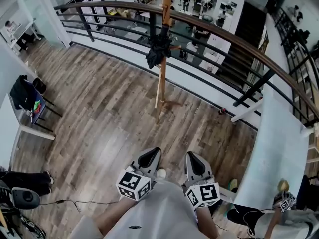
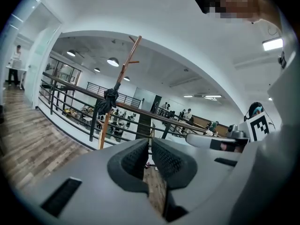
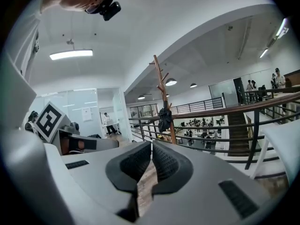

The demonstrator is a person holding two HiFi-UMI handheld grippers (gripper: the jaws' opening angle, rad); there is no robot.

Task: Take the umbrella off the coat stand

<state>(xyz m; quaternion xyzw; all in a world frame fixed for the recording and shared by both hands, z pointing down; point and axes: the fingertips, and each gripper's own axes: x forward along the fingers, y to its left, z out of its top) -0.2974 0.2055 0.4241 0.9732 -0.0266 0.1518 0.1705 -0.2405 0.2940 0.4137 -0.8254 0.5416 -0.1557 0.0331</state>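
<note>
A black folded umbrella (image 1: 158,50) hangs on the wooden coat stand (image 1: 160,86), which rises from the floor beside the railing, far ahead of me. My left gripper (image 1: 152,156) and right gripper (image 1: 194,159) are held side by side close to my body, well short of the stand. Both are shut with nothing between the pads. In the left gripper view the umbrella (image 2: 107,102) and stand (image 2: 121,83) lie up and left of the closed left gripper (image 2: 150,142). The right gripper view has the umbrella (image 3: 164,118) on the stand (image 3: 162,90), just above the closed right gripper (image 3: 151,146).
A curved railing (image 1: 219,34) with dark bars runs behind the stand over a lower hall. A white panel (image 1: 279,143) leans at the right. At the left stands a small desk (image 1: 30,113) with a dark bag. Cables and gear (image 1: 25,195) lie on the wooden floor at lower left.
</note>
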